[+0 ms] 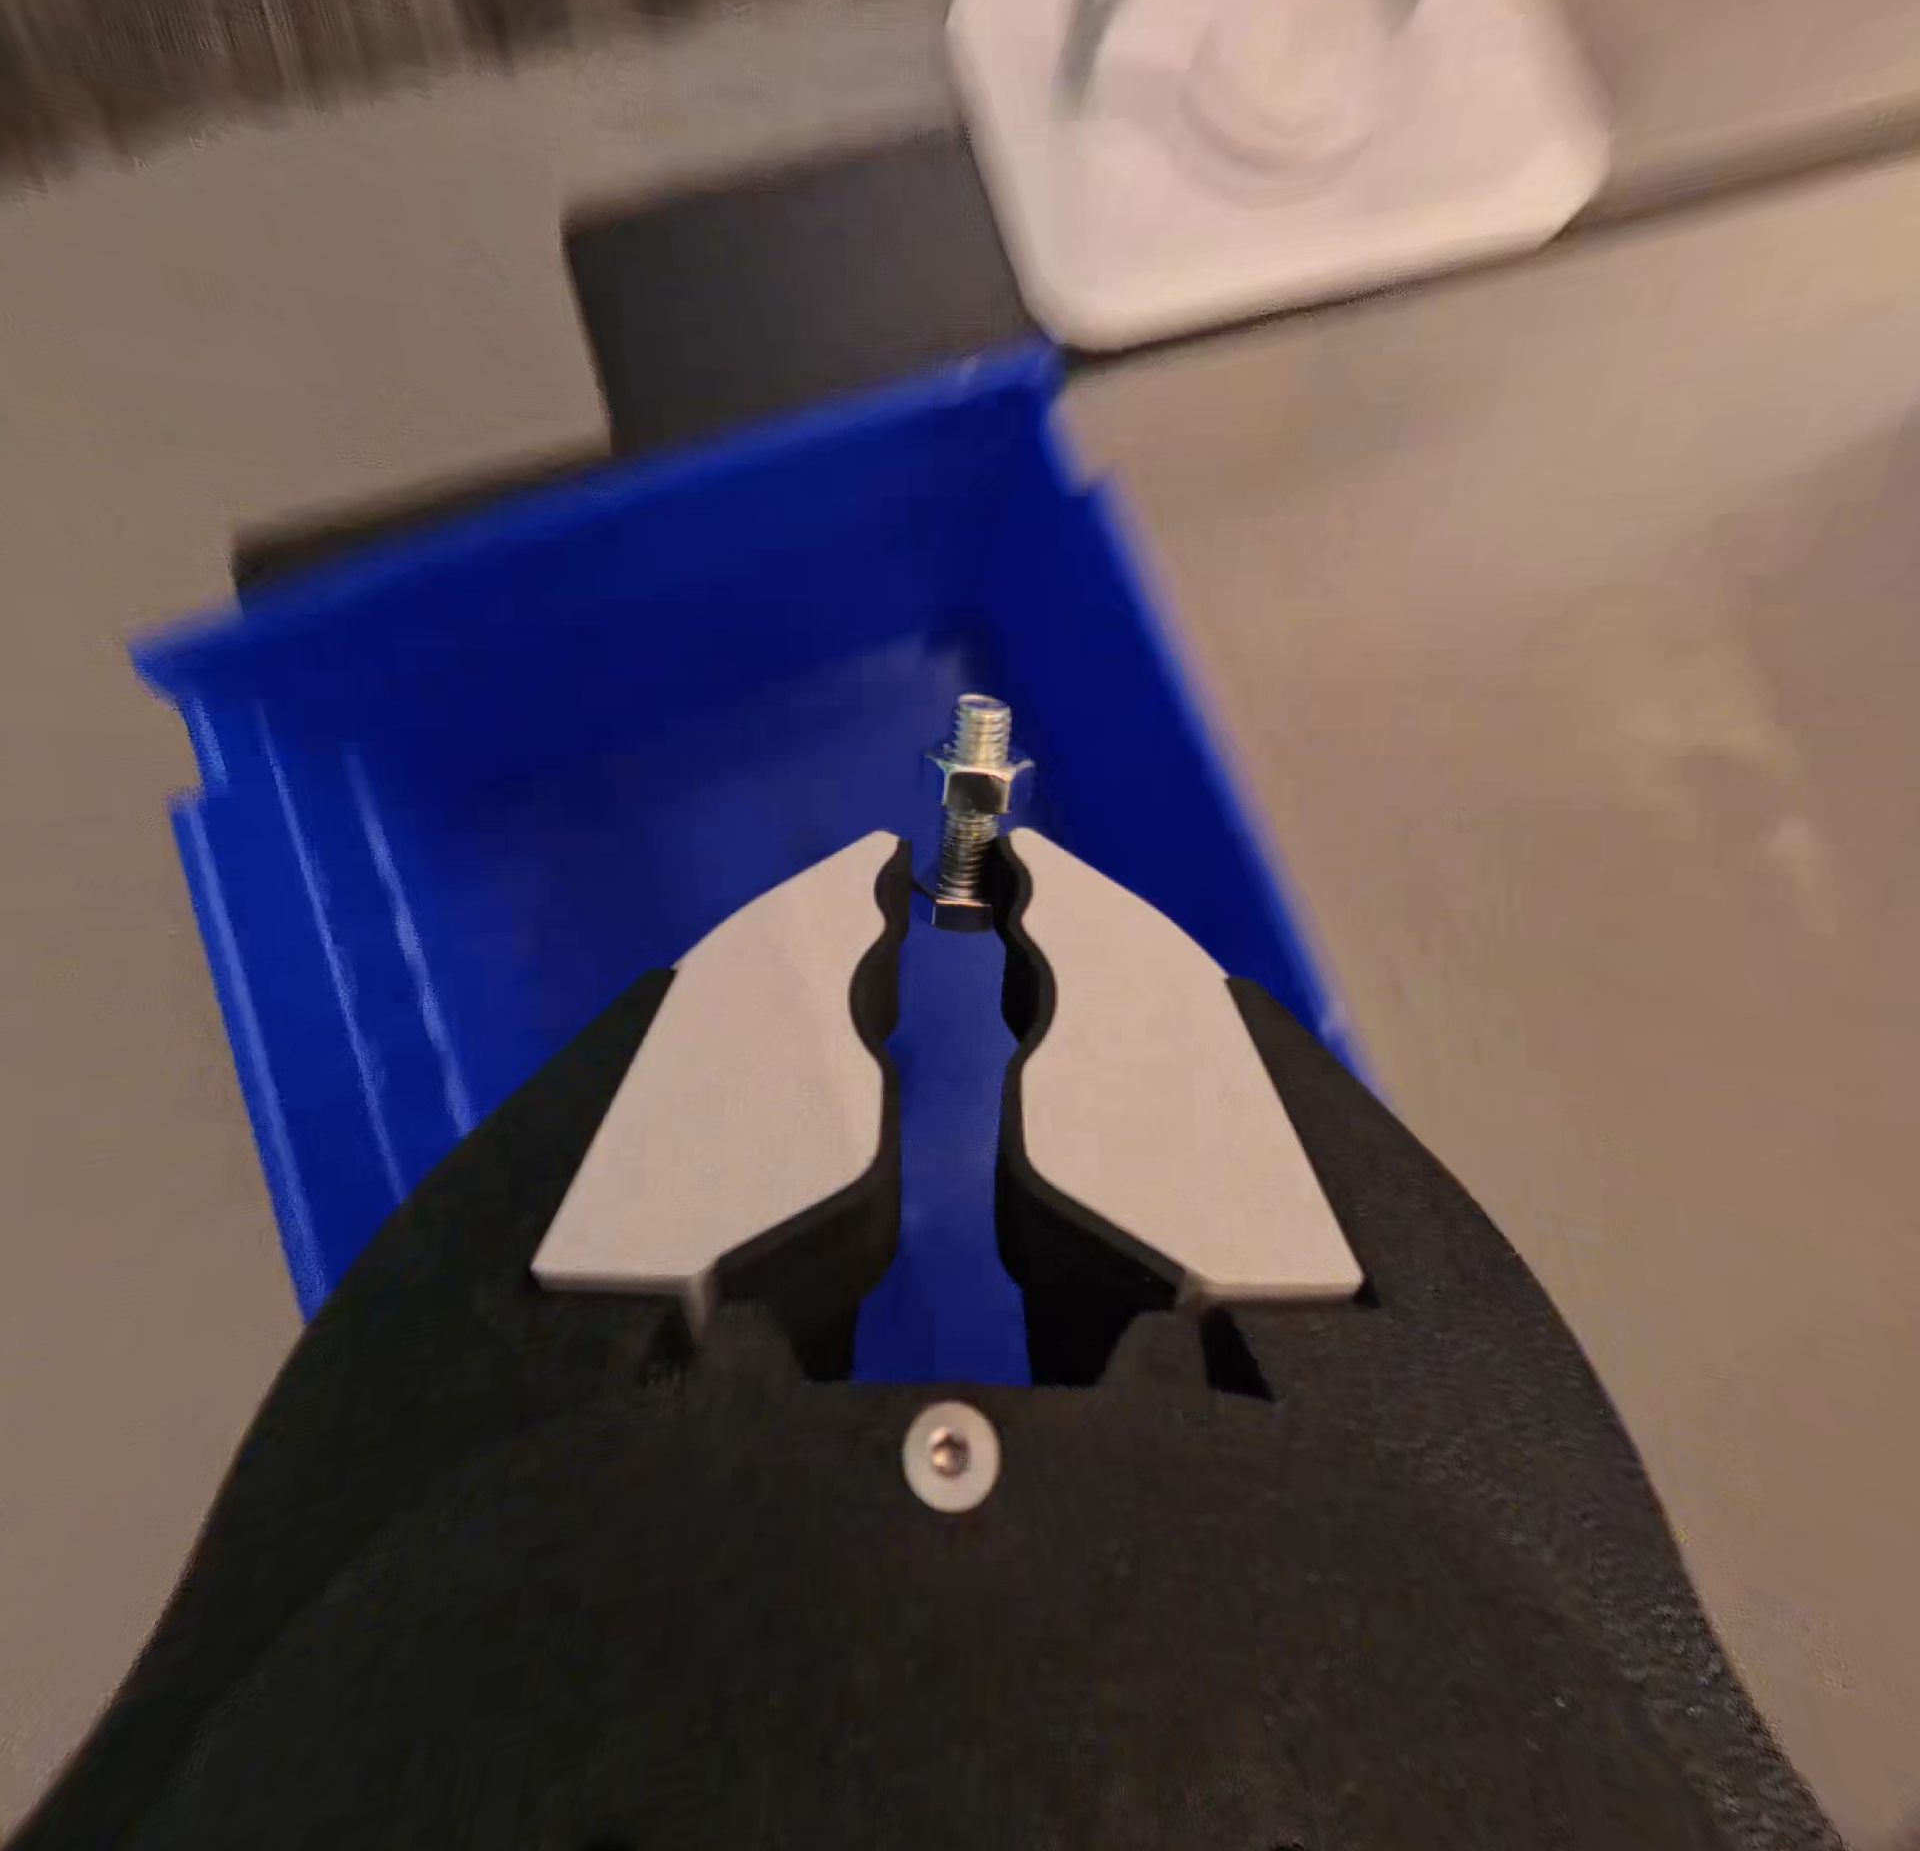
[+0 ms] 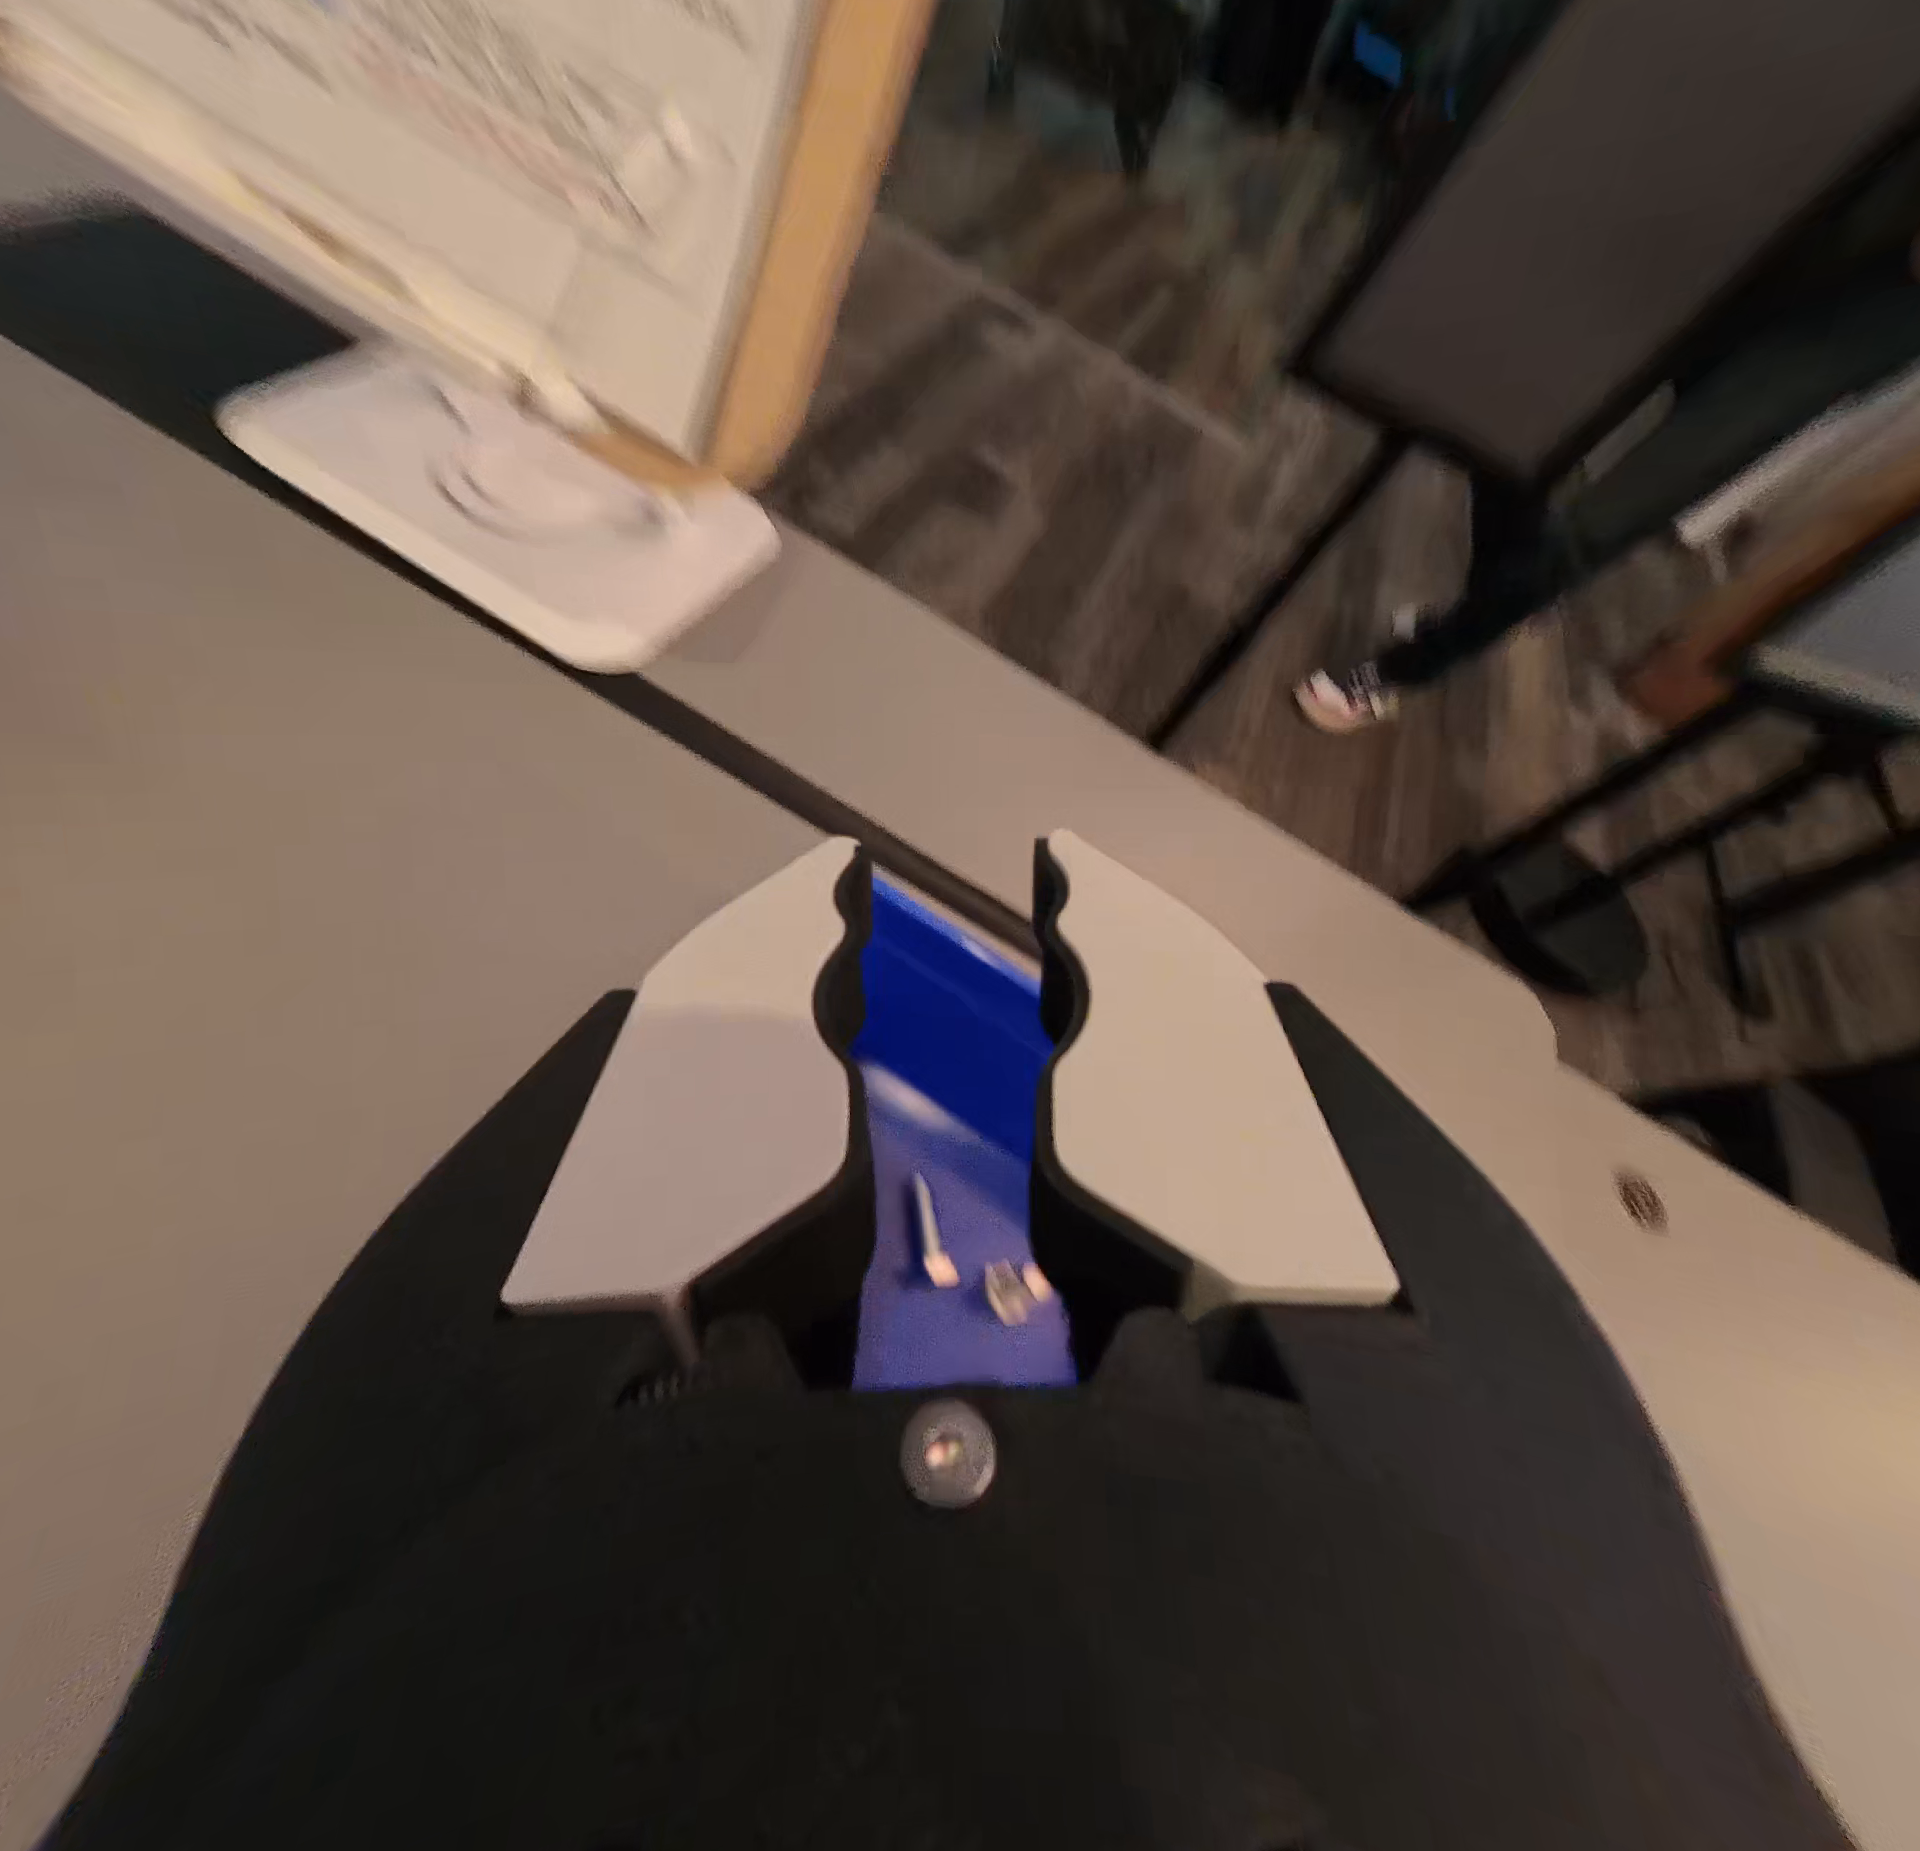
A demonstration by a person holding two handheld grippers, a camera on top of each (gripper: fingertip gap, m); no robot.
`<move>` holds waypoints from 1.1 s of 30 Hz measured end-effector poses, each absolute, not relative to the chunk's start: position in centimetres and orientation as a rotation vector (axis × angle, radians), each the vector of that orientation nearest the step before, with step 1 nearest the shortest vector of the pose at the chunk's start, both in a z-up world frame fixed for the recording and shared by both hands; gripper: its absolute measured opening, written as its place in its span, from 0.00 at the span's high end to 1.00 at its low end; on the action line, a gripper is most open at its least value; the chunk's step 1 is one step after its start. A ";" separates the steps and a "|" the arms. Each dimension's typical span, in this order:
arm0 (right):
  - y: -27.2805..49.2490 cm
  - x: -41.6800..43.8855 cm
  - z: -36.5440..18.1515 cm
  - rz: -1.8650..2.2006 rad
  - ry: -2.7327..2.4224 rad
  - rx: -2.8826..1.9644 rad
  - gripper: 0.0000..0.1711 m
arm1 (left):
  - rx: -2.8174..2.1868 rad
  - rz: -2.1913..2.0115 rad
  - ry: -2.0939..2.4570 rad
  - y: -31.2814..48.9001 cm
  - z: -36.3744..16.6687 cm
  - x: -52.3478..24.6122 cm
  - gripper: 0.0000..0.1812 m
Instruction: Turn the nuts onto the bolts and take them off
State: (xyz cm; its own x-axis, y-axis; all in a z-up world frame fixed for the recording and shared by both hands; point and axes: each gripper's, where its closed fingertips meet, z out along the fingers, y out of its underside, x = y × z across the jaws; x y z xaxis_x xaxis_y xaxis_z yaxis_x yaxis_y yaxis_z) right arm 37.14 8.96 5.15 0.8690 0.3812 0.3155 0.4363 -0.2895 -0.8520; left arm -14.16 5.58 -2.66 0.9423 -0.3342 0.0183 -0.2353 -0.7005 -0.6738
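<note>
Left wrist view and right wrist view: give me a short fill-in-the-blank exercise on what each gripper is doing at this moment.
1. The left gripper is shut on a ____ that has a nut threaded on it.
2. The storage bin under the left gripper is coloured ____.
3. The right gripper is open and holds ____.
4. Small metal parts lie on the floor of the ____, seen between the right gripper's fingers.

Missing words: bolt; blue; nothing; bin

table (image 2: 312, 814): grey, matte | floor (image 2: 1039, 430): wood planks | chair (image 2: 1621, 222): dark, beyond table edge
</note>
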 end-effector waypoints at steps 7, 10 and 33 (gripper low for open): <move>1.1 20.3 10.5 0.767 -0.939 -1.464 0.86 | -1.916 0.042 0.534 5.2 5.3 -2.8 0.92; -1.7 15.7 9.7 0.978 -1.031 -1.440 0.86 | -1.847 0.149 0.633 4.5 4.9 0.9 0.92; -2.9 12.7 8.9 1.178 -1.038 -1.342 0.86 | -1.814 -0.383 1.010 -1.2 3.4 10.8 0.95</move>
State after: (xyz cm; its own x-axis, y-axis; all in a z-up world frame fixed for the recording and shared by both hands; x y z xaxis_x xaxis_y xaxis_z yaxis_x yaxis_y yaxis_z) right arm 12.69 -2.91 8.93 0.1482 0.9835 -0.1041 -0.0206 -0.1021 -0.9946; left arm 10.81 -1.18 3.38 0.6039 -0.7778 -0.1742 -0.4670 -0.1682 -0.8681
